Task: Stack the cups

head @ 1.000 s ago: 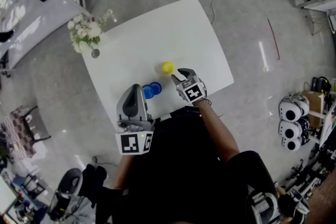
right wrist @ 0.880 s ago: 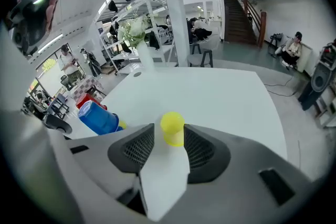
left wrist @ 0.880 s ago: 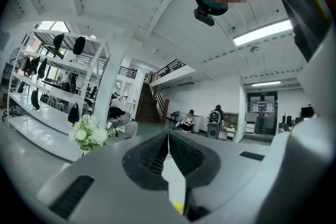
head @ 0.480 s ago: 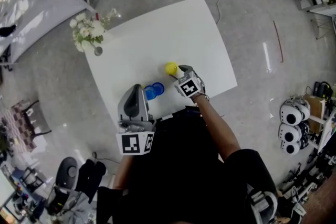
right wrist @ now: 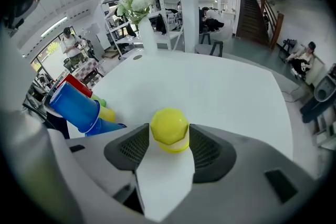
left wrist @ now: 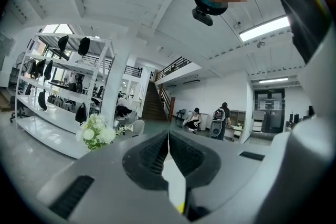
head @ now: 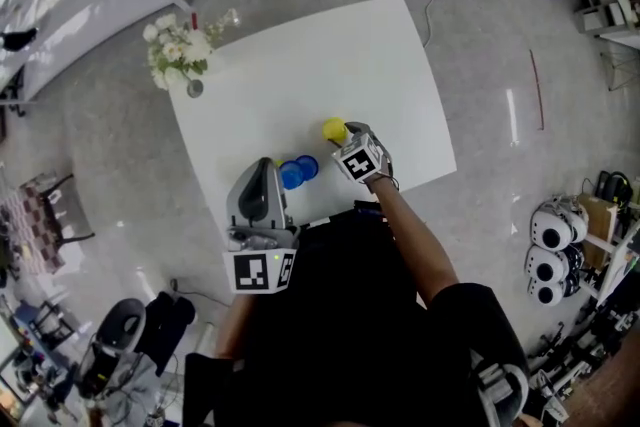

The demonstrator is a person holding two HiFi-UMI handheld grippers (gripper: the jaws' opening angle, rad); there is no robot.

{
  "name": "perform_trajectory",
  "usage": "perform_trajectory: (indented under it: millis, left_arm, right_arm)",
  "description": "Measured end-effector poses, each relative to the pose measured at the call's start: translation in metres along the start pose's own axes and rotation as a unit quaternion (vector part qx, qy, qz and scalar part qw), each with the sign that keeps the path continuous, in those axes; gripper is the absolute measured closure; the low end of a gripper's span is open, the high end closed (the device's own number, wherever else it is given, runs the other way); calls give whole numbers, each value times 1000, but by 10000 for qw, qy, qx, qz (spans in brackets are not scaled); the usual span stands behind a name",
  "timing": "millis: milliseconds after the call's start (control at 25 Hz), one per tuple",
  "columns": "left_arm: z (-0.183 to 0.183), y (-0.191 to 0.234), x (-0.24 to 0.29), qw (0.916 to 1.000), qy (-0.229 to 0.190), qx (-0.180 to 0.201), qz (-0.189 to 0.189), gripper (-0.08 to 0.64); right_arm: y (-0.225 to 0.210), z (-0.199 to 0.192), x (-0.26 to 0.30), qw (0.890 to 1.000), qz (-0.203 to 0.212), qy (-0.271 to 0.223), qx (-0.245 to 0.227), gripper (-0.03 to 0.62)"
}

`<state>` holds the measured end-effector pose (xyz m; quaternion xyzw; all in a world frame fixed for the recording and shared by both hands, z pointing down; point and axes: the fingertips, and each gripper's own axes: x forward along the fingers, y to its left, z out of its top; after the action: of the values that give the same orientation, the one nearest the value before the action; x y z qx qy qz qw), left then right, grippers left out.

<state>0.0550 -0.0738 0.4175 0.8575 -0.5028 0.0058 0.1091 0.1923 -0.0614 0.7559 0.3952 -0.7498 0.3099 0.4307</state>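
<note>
Head view and the two gripper views, cup-stacking task. The white worktop (head: 330, 55) lies skewed under the head camera, with the person at its near edge.

Right tongs (right wrist: 169, 140): spread wide, the jaws having just been opening. They are tipped steeply down over the yellow cup (right wrist: 169, 126), which stands upside down on the worktop between the two ribbed pads (right wrist: 135, 148). Each pad sits just beside a wall of the cup, and no squeeze on it can be seen. In the head view this cup lies about midway along the worktop's width and closer to the near edge than to the far one. The marker cube (head: 360, 163) of the right tongs is on its near side, with the person's bare forearm (head: 410, 235) behind it.

Left tongs (left wrist: 168, 139): pressed together, the ribbed faces meeting along a thin line, with nothing pinched. They point roughly level, out over the near edge.

Other cups: a cluster lies tipped on its side close to the near edge, on the left of the yellow cup and apart from it. A blue cup (right wrist: 76, 106) is foremost, with a red cup (right wrist: 73, 84) behind it. Bits of green and yellow show at its mouth, and a second blue piece lies beneath. How these nest cannot be told.

Far-left corner: a bunch of white flowers (head: 178, 53) stands well apart from all the cups.
</note>
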Motion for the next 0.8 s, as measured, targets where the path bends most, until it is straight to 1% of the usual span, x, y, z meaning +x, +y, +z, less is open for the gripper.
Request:
perform_trajectory:
  millis: [80, 320, 440, 560, 800]
  left_arm:
    - [1, 3, -4, 10000, -13, -19, 47, 537]
    - [-1, 4, -10, 9999, -23, 40, 115, 537]
    - [0, 6, -14, 9998, -34, 27, 183, 537]
    - [2, 13, -18, 9996, -101, -3, 265, 537]
    - [4, 27, -38, 9991, -179, -76, 387, 537]
  right_arm:
    - [2, 0, 1, 10000, -34, 6, -34, 350]
    - [3, -3, 3, 10000, -53, -16, -59, 354]
    - [2, -5, -1, 9999, -119, 0, 6, 356]
    - [5, 3, -7, 9999, -90, -70, 98, 356]
    - [18, 19, -27, 9996, -126, -251, -32, 356]
